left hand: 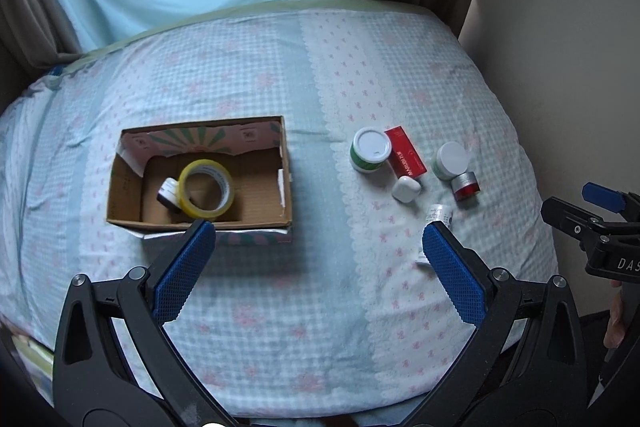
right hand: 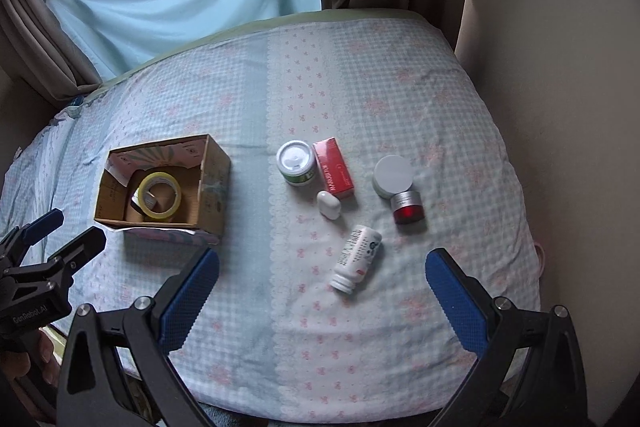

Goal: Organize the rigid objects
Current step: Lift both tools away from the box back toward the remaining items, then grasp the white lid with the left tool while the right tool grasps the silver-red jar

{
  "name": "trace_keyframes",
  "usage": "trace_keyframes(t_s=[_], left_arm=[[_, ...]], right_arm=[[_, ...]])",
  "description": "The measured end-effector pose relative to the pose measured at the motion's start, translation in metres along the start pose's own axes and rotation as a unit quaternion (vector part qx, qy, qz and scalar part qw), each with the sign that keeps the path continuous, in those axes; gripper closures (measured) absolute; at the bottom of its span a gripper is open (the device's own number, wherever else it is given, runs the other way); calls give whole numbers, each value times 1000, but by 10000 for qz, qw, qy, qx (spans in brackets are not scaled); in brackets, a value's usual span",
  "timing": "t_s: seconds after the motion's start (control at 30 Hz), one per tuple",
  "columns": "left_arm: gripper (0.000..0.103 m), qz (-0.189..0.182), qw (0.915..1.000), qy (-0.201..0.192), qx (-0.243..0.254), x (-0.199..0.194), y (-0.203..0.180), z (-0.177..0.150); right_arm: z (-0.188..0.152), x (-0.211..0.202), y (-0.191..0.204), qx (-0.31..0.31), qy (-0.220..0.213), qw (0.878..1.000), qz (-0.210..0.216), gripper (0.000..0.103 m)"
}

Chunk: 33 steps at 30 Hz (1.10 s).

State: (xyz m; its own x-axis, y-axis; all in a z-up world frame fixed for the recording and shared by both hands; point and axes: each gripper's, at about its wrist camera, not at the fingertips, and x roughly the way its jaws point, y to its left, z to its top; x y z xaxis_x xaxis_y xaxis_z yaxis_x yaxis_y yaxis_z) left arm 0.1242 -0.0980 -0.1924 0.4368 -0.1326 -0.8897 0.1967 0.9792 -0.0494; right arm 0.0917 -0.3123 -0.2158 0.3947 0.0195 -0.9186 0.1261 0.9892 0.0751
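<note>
Bottle [right hand: 355, 258] — white, lying on its side on the bedspread [right hand: 400, 99] — is the loose item nearest my grippers, so I judge it the next to go into the box [right hand: 212, 183]. It rests just ahead of the right gripper [right hand: 322, 281], slightly right of the midline between the fingers, cap end toward me and base pointing away and to the right, so its long axis runs diagonally, nearly along my line of approach. The right jaws are spread wide with nothing between them. The left gripper [left hand: 319, 251] is released too, empty, hanging between the box and the cluster; from its camera the bottle [left hand: 439, 215] is half hidden behind the right finger. I read the right hand as the better placed — a short reach forward. The catch is the axis: the fingers should close across the barrel, and they already line up roughly that way. Beyond it stand the green tub [right hand: 297, 163], red carton [right hand: 334, 169], white case [right hand: 329, 204], white jar [right hand: 393, 175] and red jar [right hand: 407, 207]. Tape [right hand: 158, 195] already sits in the box.
</note>
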Motion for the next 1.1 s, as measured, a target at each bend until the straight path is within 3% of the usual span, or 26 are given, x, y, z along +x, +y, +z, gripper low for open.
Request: trace_keyframes(t_s=[0.2,0.37,0.67,0.87,1.1], left_arm=[[0,-4,9996,223,164,46,-35,18],[0,-133,9981,420,440,105,-58,28],[0,-94,9955,719,617,215,-73,43],[0,-8,9889,1203,872,296,-80,48],[3,43,9829,1477,1097,349,-82,51]], right_arm=[[8,26,-46,104,165,9998,-2,0],[10,53,-76,450,-44,9989,-79,0],[14,131,-116,624,209,9974,-303,0],[20,186,-125,549,470,9958,-569,1],[20,242,-116,277,948,9932,-623,8]])
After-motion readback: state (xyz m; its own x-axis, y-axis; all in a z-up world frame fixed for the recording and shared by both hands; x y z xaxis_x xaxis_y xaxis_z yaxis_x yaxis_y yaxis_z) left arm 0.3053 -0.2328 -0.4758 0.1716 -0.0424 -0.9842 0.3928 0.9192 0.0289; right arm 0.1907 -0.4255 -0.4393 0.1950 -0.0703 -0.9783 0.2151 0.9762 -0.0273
